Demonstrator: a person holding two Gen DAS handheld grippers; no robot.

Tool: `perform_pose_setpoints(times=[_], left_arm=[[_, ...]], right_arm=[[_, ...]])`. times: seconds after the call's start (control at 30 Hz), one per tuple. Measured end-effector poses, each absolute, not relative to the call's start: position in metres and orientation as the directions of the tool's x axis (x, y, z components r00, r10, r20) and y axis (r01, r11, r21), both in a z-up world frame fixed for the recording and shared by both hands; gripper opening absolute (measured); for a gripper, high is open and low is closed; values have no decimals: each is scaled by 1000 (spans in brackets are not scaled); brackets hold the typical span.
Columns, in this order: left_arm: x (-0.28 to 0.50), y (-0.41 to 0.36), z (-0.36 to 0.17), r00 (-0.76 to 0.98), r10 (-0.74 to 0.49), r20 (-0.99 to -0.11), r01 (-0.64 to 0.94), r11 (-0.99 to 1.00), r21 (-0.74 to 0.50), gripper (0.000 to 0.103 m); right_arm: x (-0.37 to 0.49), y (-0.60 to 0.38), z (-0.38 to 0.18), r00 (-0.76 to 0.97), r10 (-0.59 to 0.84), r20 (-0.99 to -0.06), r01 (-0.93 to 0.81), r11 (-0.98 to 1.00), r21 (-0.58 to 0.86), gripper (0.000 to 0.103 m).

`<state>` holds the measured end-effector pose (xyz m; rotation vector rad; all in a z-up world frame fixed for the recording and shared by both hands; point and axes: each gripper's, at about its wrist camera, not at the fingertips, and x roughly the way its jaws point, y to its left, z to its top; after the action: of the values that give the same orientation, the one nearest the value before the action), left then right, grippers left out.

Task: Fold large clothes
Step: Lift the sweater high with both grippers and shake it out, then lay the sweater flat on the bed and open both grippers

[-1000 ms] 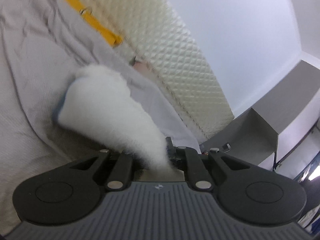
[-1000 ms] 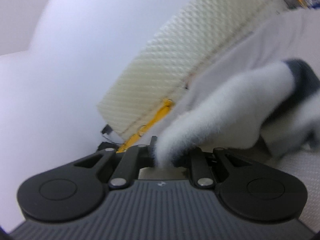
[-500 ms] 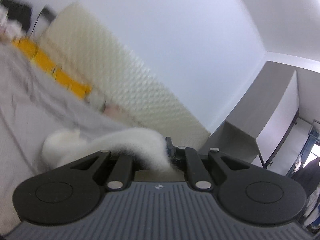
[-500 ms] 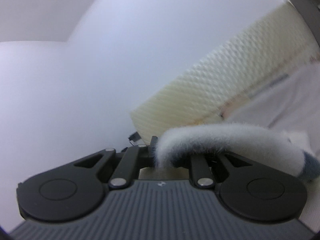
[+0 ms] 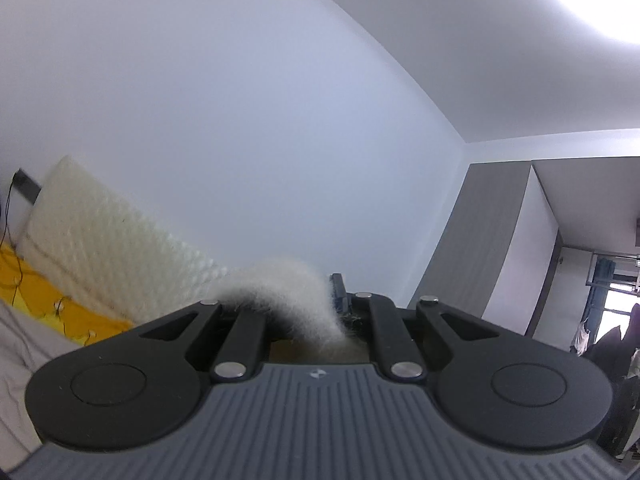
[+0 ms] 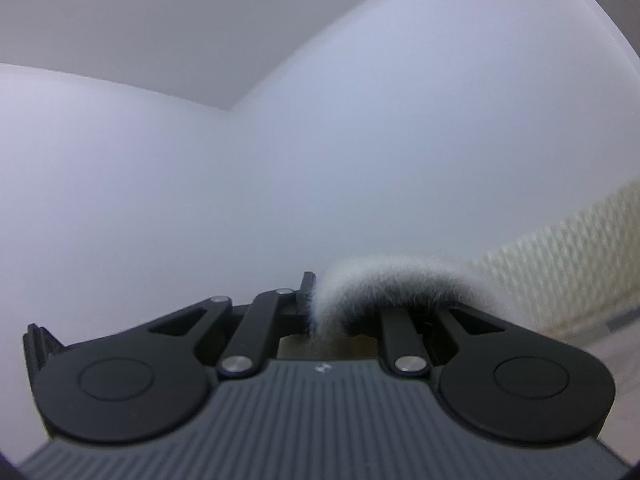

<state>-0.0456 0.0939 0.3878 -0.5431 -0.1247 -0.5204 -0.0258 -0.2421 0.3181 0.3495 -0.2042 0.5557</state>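
Note:
A white fluffy garment (image 5: 280, 292) arches out of my left gripper (image 5: 332, 312), which is shut on its edge; the cloth bends away to the left and drops below the gripper body. In the right wrist view the same fluffy garment (image 6: 384, 280) curves to the right out of my right gripper (image 6: 316, 312), also shut on it. Both grippers are raised high and tilt up toward the wall. Most of the garment hangs out of sight below.
A cream quilted headboard (image 5: 100, 240) leans on the white wall, with a yellow strip (image 5: 48, 300) and a grey bedsheet (image 5: 24, 352) below it at left. A grey wardrobe (image 5: 492, 240) stands at right. The headboard (image 6: 568, 256) also shows at right in the right wrist view.
Both grippers have risen well above the bed with the garment. The bed and the garment's bulk have dropped out of view; wall and ceiling now fill both views.

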Motion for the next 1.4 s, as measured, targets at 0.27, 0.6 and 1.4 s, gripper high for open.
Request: perform_pose_setpoints(times=[0.27,0.6,1.4], left_arm=[[2,79,401,904,-399,152,424,798,-429,13],[211,42,225,906,-400,-135,273,799,-536,13],[572,32,-66,578,-658,-483,143,665,-733,70]], right_arm=[[15,-236,365,864,444,237,-499,819,284,16],[229,-258,200,929,370,-32,-313,826,468,16],[515,-287,-101,751,494,-438,16,649,760,84]])
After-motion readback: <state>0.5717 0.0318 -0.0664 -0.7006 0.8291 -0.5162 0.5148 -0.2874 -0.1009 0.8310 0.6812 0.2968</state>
